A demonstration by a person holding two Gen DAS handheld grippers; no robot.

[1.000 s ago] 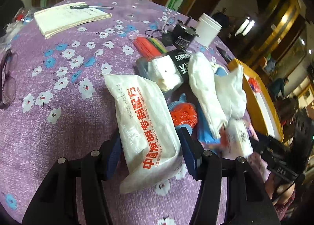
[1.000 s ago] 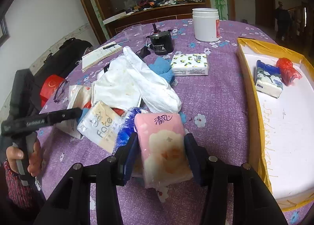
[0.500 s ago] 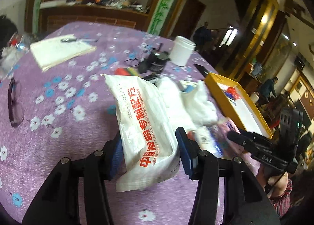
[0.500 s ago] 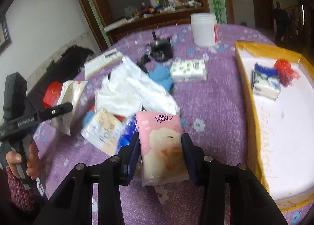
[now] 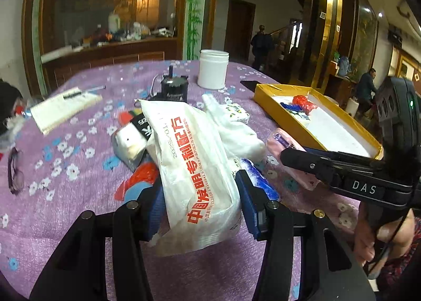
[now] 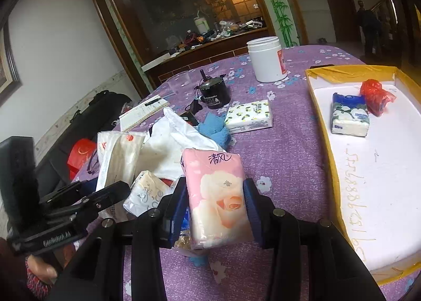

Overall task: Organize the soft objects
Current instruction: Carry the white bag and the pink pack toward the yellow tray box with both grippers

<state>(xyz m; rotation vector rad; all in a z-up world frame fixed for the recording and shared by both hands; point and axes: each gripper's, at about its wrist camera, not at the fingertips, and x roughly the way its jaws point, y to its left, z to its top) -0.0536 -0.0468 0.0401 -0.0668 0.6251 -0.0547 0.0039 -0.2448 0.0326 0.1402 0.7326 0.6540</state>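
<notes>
My left gripper point(image 5: 200, 197) is shut on a white packet with red print point(image 5: 192, 148) and holds it up above the purple flowered tablecloth point(image 5: 65, 195). In the right wrist view that packet point(image 6: 118, 153) hangs at the left. My right gripper point(image 6: 217, 203) is shut on a pink tissue pack point(image 6: 215, 185), raised a little over the pile of soft things. To the right lies a yellow-rimmed box point(image 6: 323, 117) with a white floor. It holds a blue-and-white tissue pack point(image 6: 350, 117) and a red plastic bag point(image 6: 373, 93).
The pile holds a white cloth point(image 6: 179, 135), a blue cloth point(image 6: 214, 130), a "Face" tissue pack point(image 6: 147, 195) and a green-leaf tissue pack point(image 6: 250, 117). Behind stand a white jar point(image 6: 267, 59) and a black motor point(image 6: 213, 93). A notebook point(image 5: 63, 106) and glasses point(image 5: 14, 169) lie left.
The left gripper has lifted the white packet off the table and swung right, bringing the box and the right gripper into its view. The right gripper tightened on the pink pack and hardly moved.
</notes>
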